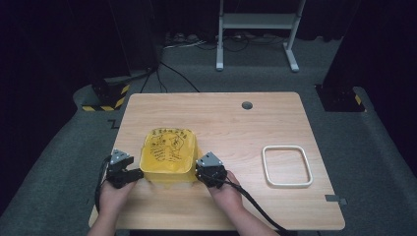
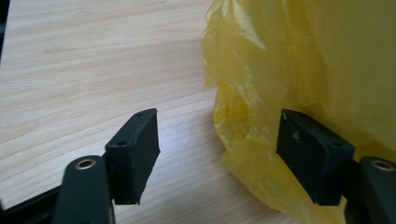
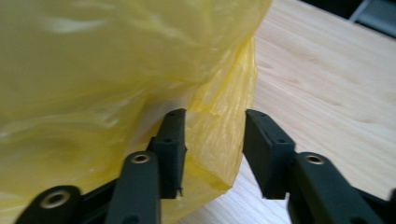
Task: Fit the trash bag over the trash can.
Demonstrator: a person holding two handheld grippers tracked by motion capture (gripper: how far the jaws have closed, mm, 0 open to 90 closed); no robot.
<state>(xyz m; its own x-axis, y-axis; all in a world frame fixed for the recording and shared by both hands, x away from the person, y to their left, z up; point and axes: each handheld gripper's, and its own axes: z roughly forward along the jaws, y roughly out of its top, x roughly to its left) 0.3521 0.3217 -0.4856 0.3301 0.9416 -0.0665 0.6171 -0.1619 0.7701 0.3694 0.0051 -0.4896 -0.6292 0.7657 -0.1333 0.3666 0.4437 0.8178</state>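
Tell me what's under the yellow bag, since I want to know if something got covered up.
The yellow plastic bag lies on the wooden table, with bare wood around its edges. Whatever lies beneath or inside it is hidden by the film. The white frame lies apart, uncovered.

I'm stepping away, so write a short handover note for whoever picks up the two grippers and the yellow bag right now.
Left gripper: jaws open at the left edge of the yellow plastic bag; one pad sits against the film, the other is clear of it, nothing clamped.
Right gripper: jaws open with a fold of the bag's right edge between them, pads not pressing.
Things: the bag lies on the wooden table, near the front edge, printed side up. A white frame lies flat to its right, apart from the bag.
Done: both grippers are placed at the bag's sides.
Left: probably close on both edges and handle the bag.
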